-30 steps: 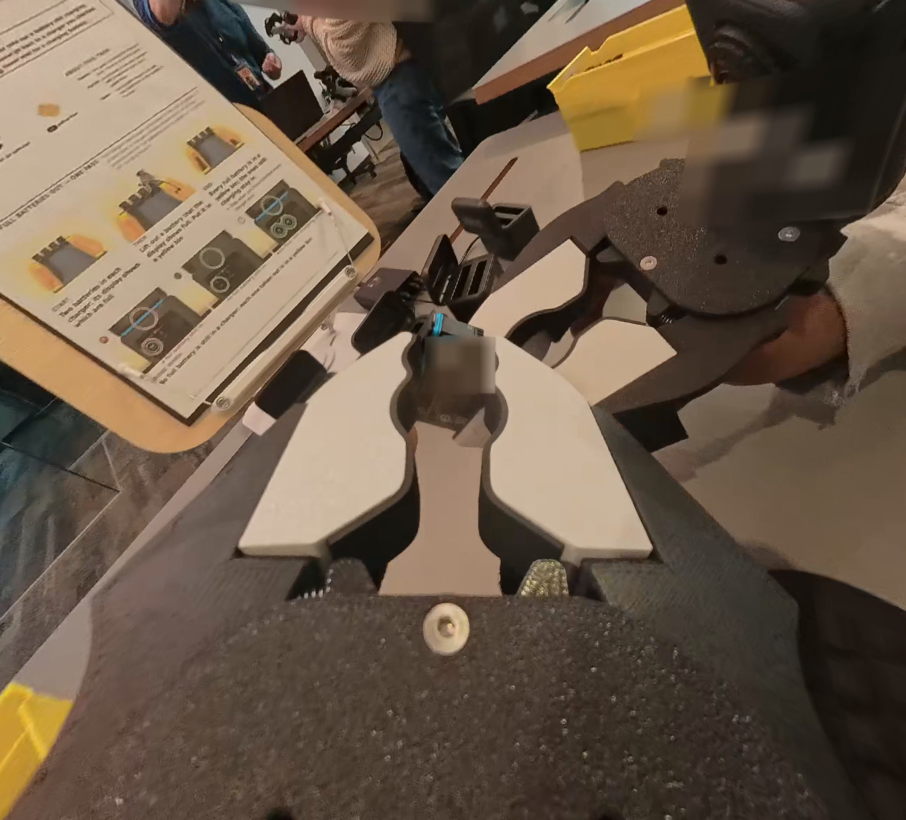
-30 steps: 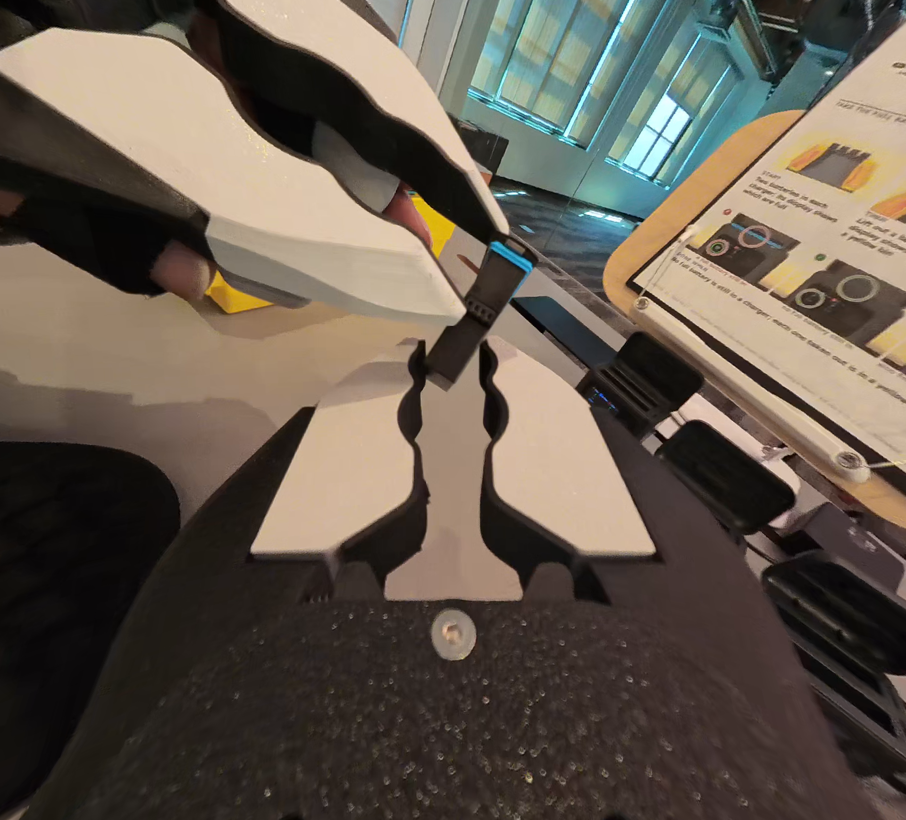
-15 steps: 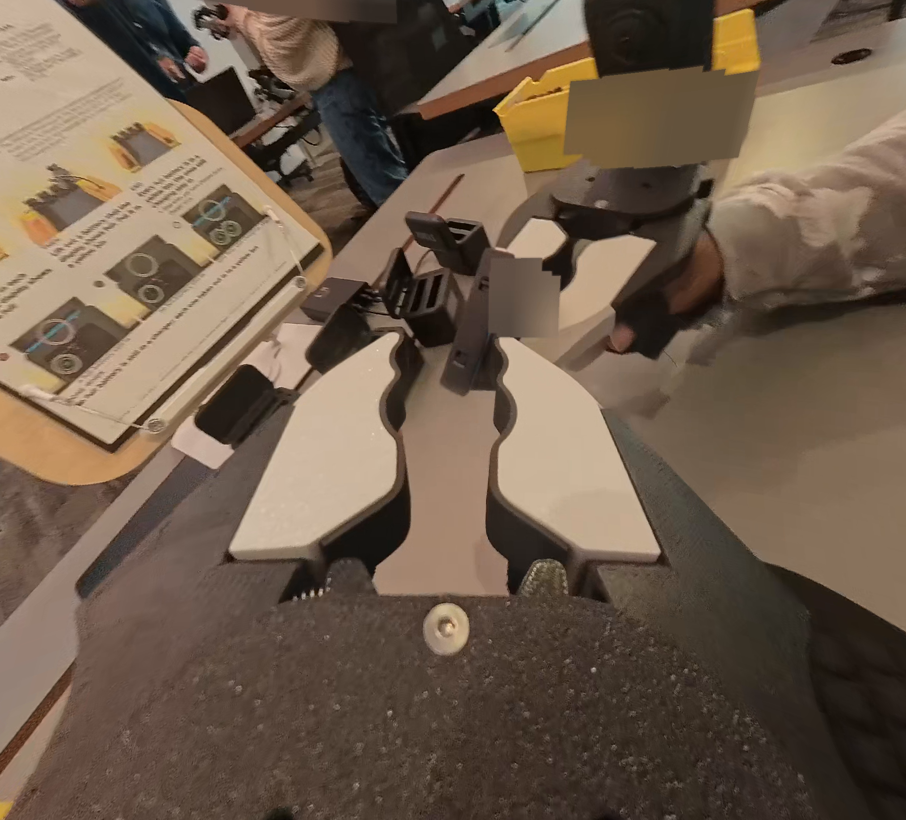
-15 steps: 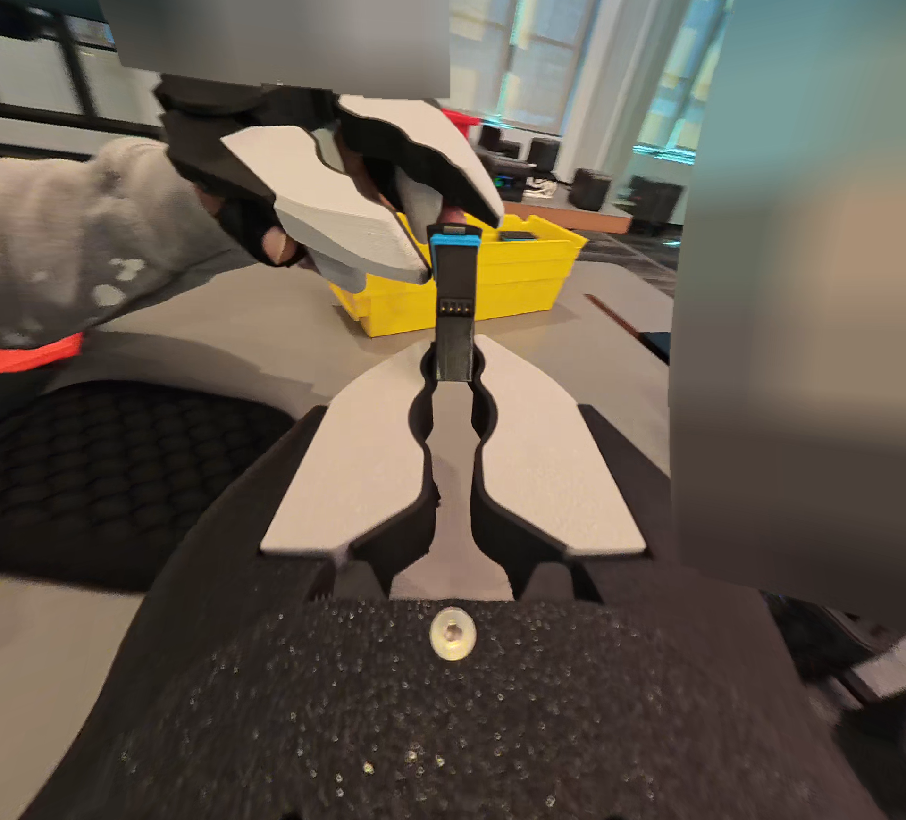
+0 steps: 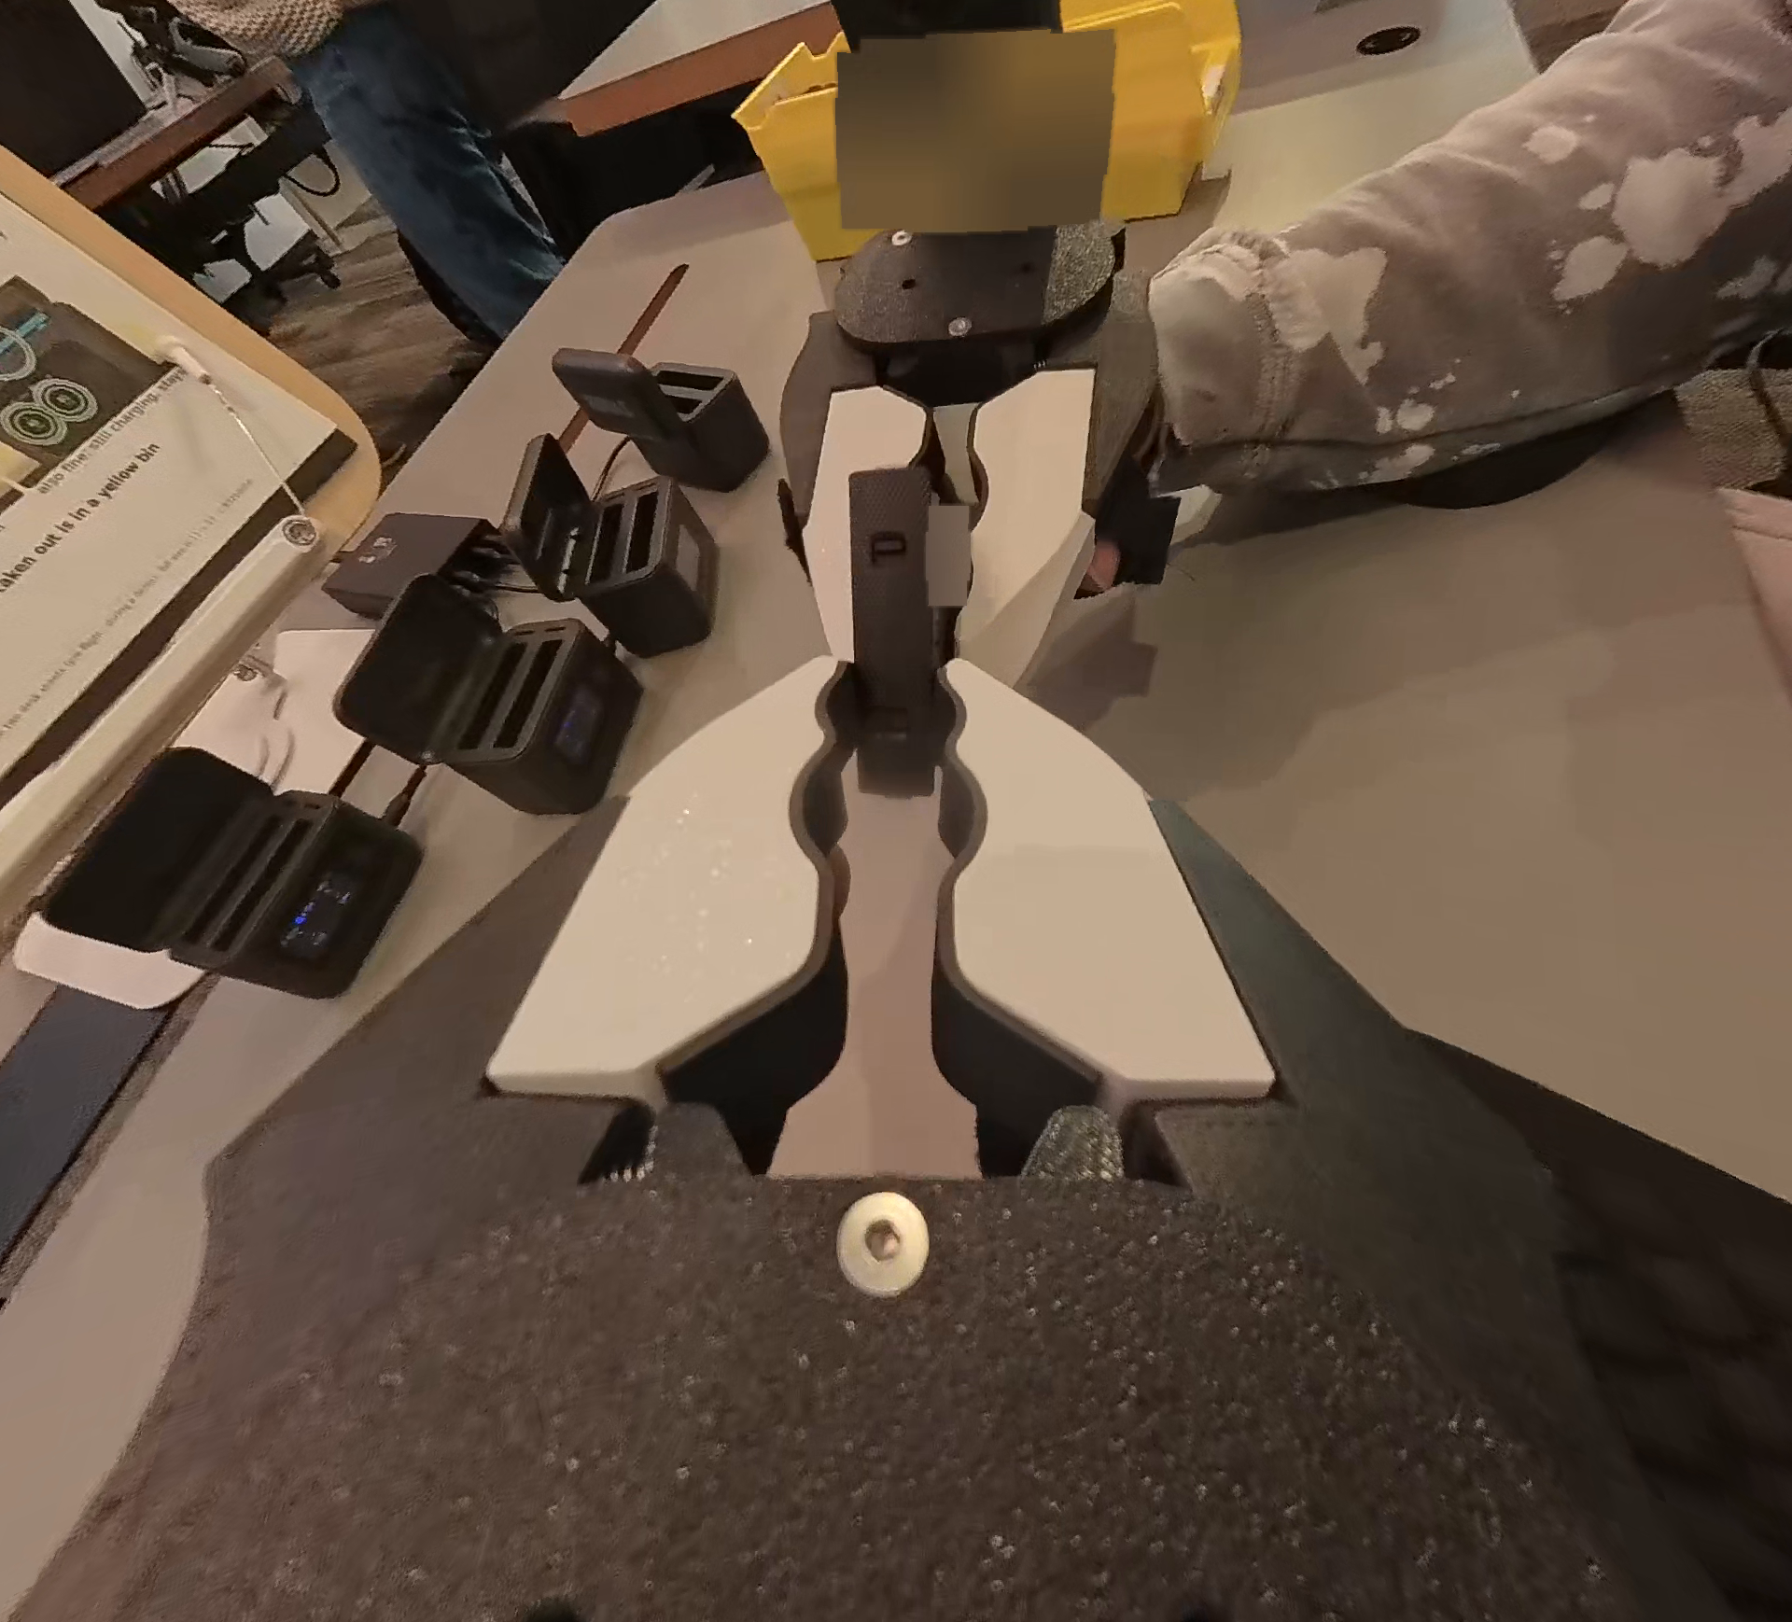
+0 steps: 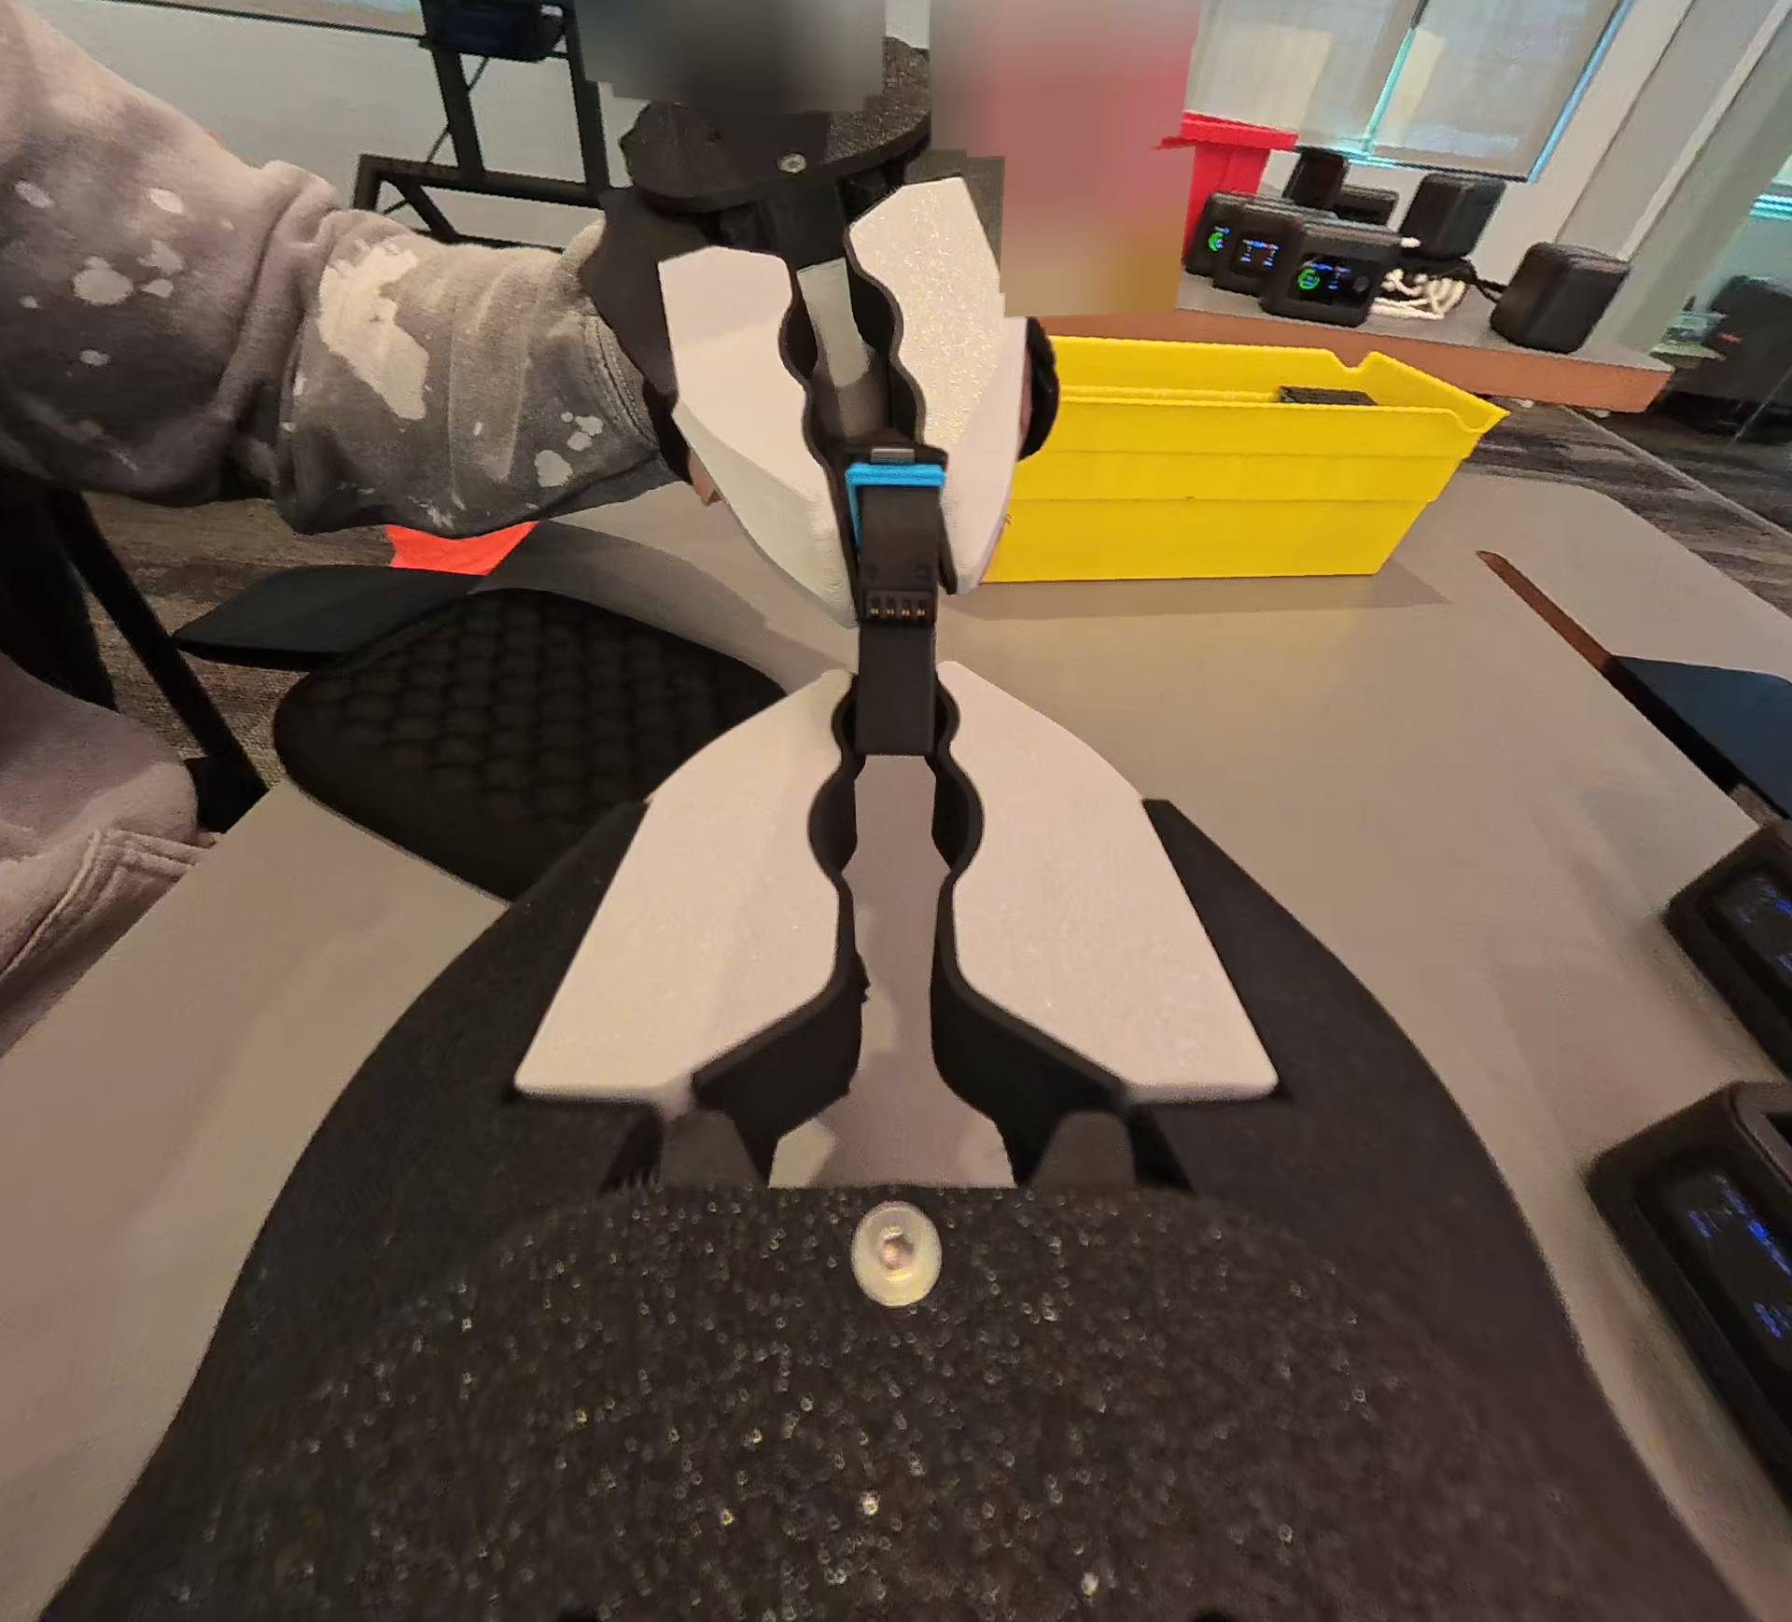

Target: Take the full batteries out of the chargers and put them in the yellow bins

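Tools swung level | battery (image 5: 894, 606) clamped between both tips

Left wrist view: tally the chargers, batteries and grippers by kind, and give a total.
Black open-lidded battery chargers: 4
Dark slim battery: 1
Two-finger grippers: 2, the left gripper and the right gripper, both shut on that battery
Total: 7
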Demonstrator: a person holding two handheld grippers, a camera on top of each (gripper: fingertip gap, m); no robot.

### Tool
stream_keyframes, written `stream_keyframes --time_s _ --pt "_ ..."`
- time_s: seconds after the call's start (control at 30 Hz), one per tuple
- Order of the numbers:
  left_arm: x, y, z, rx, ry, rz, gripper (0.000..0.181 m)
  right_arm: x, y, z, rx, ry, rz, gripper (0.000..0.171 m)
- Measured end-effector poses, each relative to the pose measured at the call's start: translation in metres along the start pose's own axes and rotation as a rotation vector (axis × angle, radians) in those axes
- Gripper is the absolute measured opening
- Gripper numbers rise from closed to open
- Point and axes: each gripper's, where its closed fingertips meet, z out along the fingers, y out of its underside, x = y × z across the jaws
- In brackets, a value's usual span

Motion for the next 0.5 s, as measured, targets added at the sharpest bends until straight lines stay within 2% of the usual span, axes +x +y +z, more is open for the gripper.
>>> stream_keyframes --time_s 0.1,0.2,0.37,0.5 --pt "-0.015 0.004 0.004 -0.058 -0.058 0.066 0.015 0.017 0.003 -0.003 -0.026 0.098 0.015 0.012" --pt "-0.045 0.006 0.006 -0.125 -0.150 0.119 0.015 0.051 0.006 -0.023 -0.036 0.305 0.044 0.017" --pt "-0.107 0.016 0.008 -0.247 -0.263 0.158 0.015 0.110 -0.001 -0.112 0.064 0.841 0.087 0.012" --pt "-0.153 0.035 0.016 -0.369 -0.292 0.184 0.015 0.121 0.007 -0.176 0.053 1.142 0.073 0.007"
